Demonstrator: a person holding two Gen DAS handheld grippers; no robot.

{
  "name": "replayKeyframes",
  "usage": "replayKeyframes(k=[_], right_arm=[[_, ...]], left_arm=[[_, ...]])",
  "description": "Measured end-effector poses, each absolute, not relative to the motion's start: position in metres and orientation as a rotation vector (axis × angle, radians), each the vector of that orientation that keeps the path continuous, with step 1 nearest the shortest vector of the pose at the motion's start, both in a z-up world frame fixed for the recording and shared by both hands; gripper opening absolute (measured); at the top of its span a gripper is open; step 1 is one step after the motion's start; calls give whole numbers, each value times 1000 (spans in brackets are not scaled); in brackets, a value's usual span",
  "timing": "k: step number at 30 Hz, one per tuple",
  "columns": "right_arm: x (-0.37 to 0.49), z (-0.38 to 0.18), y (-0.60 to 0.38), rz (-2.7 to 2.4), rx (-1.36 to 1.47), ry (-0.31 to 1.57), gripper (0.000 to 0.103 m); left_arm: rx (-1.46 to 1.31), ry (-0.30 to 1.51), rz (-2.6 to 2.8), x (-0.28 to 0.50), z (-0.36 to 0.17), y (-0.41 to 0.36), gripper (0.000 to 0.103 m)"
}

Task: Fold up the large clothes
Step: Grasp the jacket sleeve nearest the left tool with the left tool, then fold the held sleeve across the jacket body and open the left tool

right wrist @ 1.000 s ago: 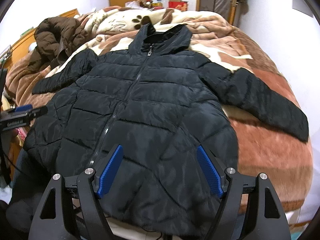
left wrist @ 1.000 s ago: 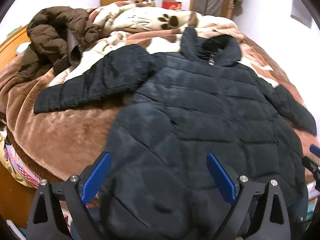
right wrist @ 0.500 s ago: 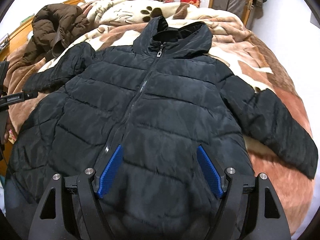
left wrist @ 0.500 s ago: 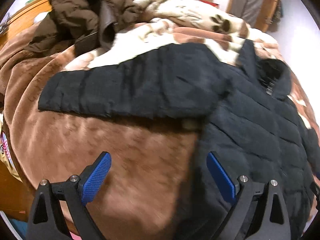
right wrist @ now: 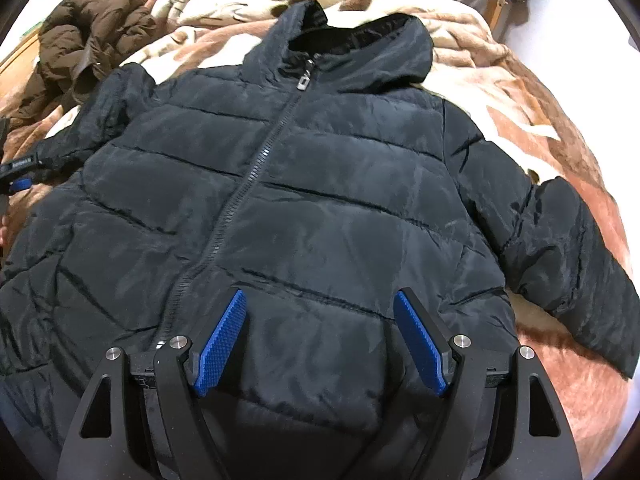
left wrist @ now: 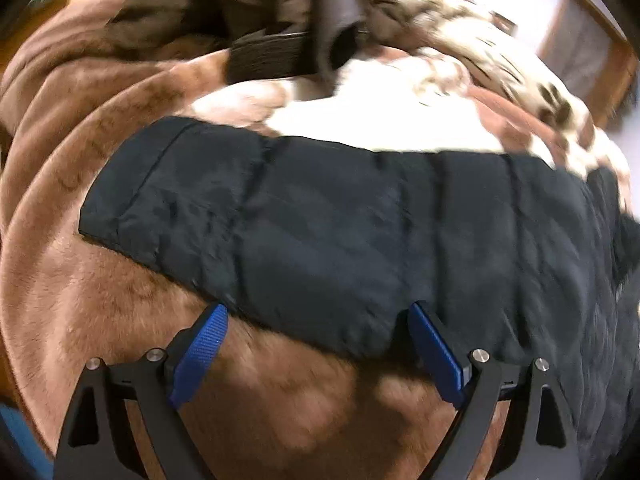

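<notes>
Step in hand: approach to the first sleeve fold.
The black puffer jacket (right wrist: 304, 200) lies flat, zipped, on the blanket (left wrist: 92, 320). The left gripper (left wrist: 318, 354), jaws closing and empty, straddles its sleeve (left wrist: 280, 224); the right gripper (right wrist: 320, 340) hovers open over the hem. Next: pinch sleeve, carry across chest.

You can read almost nothing here: the only lettering is a small white word on the black body of the left gripper (right wrist: 20, 165) at the left edge of the right wrist view, too blurred to make out. Nothing else carries readable text.
</notes>
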State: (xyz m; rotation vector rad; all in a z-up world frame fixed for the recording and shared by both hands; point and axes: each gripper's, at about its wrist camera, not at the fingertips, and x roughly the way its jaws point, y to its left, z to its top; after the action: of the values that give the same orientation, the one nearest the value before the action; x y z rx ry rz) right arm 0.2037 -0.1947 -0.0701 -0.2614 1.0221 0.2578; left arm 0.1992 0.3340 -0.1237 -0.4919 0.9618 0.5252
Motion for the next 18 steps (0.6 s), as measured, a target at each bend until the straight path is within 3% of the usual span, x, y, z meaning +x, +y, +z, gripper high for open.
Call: replayKeyframes(k=[6,9,10,13,18], right_arm=[[209,-80,-202,236,-258,1039,76],[210,-82,-205,219,-262,1039,76],[210,-82,-206,214,-264,1041,76],[210,-81,-210,200,-275,1039,76],[199,-72,-220,178,-280,1019,76]], left_arm=[[-551,930,578,206,-141,359,89],[-499,929,583,214,-140,355,65],[-498,927,548,217,-137,352,43],[-438,929,537,224,-120,343,21],[-417,856,477,218,-64,329,16]])
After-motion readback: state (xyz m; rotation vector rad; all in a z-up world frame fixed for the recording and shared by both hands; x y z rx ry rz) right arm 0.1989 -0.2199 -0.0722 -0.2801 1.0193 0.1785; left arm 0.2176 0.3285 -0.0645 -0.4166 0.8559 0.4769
